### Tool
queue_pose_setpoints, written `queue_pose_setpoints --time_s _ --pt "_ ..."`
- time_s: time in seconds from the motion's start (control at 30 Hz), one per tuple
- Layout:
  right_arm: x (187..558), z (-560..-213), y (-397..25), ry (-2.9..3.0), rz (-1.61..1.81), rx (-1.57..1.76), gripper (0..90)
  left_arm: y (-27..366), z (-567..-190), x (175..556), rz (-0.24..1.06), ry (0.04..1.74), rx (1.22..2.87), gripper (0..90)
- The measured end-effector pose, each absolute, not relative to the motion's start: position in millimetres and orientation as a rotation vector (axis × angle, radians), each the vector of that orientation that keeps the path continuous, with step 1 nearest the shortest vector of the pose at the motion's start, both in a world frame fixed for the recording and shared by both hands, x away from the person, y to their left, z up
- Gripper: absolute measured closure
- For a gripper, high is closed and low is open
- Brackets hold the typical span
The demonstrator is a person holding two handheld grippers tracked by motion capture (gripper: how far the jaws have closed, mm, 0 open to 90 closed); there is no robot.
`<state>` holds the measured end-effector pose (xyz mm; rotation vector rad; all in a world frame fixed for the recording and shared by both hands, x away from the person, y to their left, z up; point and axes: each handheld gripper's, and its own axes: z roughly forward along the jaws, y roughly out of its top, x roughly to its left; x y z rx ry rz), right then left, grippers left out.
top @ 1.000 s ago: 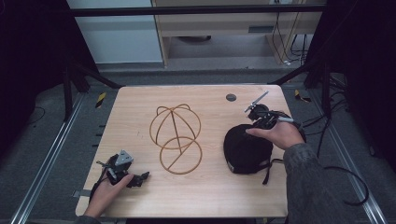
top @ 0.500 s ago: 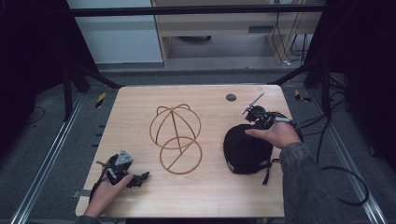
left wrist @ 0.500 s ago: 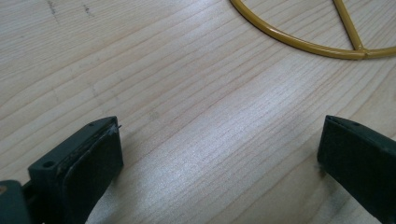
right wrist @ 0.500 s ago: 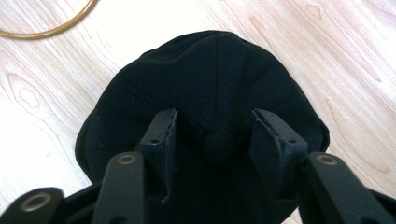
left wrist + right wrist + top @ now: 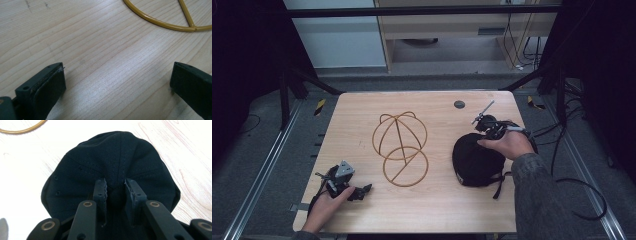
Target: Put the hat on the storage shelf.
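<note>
Black fabric bunches between the jaws of the right gripper (image 5: 114, 188), which have closed on a fold at the crown of a dark cap (image 5: 476, 159) lying on the right side of the wooden bench (image 5: 432, 210). In the right gripper view the pinch takes in a small ridge of cloth near the point where the cap's seams meet, and the rest of the cap spreads out flat beyond it. The person's right hand (image 5: 507, 144) holds the tool just over the cap's far edge.

With so little cloth in the grip, the likely trouble is a slip: a quick lift could pull the fold free and drop the cap, and its strap (image 5: 498, 189), trailing toward the near edge, could drag or catch.

Beside the cap, near the middle of the bench, stands a yellow wire hat stand (image 5: 399, 148), a domed frame over a ring base; nothing lies between the two. The left gripper (image 5: 343, 182) rests low at the near left corner in the person's left hand (image 5: 323, 210), its jaws wide apart over bare wood, the stand's ring just ahead. A small dark disc (image 5: 459, 104) sits near the far edge.
</note>
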<state>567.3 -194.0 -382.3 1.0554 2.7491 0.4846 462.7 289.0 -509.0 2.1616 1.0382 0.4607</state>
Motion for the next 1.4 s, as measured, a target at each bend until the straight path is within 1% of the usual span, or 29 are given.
queue_pose_setpoints --time_s 0.17,0.53,0.7,1.13,1.4 --pt "563 -375 -200 2.73 0.536 1.066 73.0 289 -509 463 0.462 1.038 2.162 0.0" --pt "544 -345 -212 2.647 0.729 1.043 72.9 289 -509 463 0.459 1.041 2.16 0.0" --pt "537 -336 -213 2.632 0.757 1.022 72.8 289 -509 463 0.458 1.041 2.16 0.0" --pt "518 -291 -213 2.544 0.882 0.935 72.9 289 -509 463 0.461 1.038 2.162 0.0" --pt "511 -273 -211 2.511 0.923 0.895 72.9 289 -509 463 0.461 1.038 2.162 0.0"
